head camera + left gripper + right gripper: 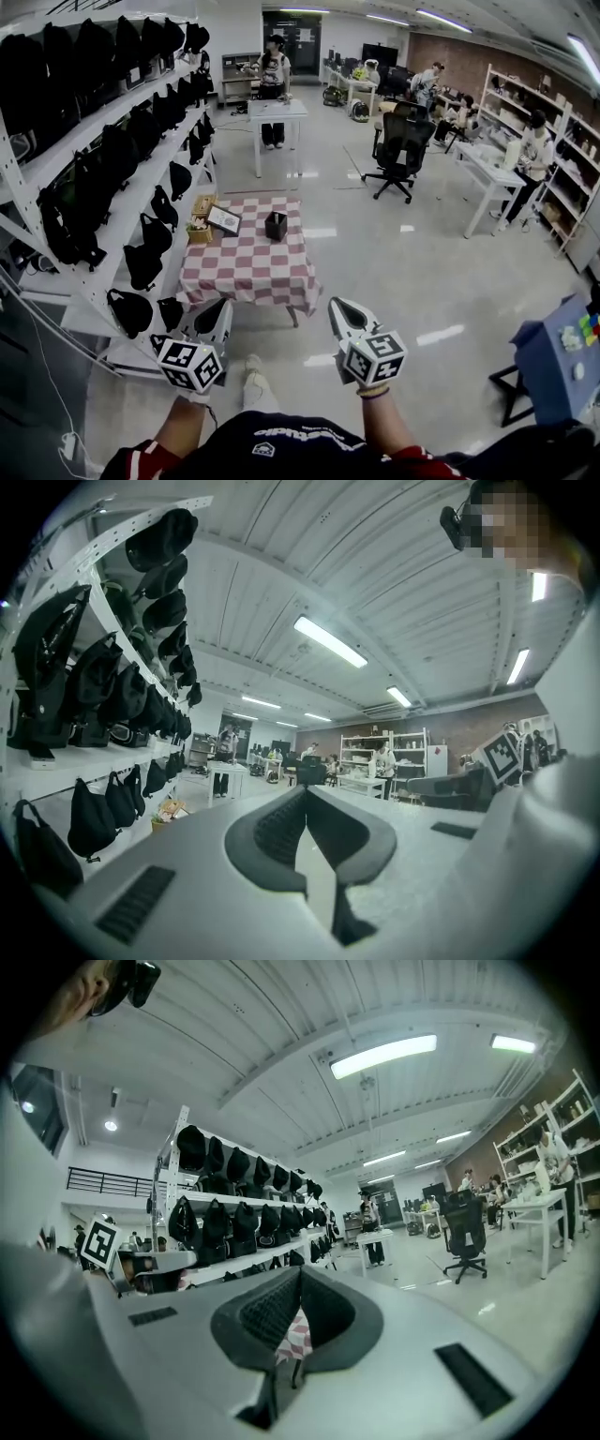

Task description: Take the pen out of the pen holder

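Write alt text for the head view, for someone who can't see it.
The left gripper and right gripper, both shut, are held short of a checked-cloth table bearing a black pen holder. Shelves of black bags line the left.

Worktop (pixel 246 277) draped in a red-and-white checked cloth. Near its far left corner, a small dark-framed sign (pixel 224 219), tilted. Just beside that edge, an open cardboard box (pixel 198 230). Further left, white shelves (pixel 98 281) hung with black bags (pixel 142 262). Well beyond the far edge, a black office chair (pixel 401 145) and a white table (pixel 278 111).
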### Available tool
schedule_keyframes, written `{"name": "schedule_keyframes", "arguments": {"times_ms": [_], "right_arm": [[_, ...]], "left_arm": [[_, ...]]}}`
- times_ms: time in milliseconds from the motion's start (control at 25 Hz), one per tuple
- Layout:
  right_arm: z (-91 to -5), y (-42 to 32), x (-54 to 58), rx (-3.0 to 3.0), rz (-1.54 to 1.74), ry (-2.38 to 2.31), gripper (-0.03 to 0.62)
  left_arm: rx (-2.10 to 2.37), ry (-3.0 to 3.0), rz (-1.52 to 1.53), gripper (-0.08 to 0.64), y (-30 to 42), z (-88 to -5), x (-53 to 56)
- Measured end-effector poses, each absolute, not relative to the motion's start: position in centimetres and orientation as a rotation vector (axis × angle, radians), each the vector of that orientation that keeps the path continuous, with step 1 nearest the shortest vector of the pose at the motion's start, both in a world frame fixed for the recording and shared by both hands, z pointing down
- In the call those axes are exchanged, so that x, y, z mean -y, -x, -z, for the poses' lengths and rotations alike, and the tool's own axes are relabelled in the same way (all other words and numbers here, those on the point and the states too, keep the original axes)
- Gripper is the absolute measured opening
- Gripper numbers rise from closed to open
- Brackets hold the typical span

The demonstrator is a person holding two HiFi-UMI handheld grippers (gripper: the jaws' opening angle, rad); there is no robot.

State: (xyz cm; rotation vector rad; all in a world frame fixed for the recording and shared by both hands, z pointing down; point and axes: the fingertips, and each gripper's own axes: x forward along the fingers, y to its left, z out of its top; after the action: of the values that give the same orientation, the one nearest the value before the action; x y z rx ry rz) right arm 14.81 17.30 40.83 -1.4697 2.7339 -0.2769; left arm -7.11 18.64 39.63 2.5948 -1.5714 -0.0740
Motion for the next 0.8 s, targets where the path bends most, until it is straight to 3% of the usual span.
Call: {"name": "schedule_keyframes", "arguments": {"times_ms": [800], "right_arm": [[-42.2, -16.5, -17.3, -2.736, 0.291, 1.514, -0.006]], "left_arm": [[1.533, -2.602, 0.051, 0.006, 5.5, -40.0, -17.0]]}}
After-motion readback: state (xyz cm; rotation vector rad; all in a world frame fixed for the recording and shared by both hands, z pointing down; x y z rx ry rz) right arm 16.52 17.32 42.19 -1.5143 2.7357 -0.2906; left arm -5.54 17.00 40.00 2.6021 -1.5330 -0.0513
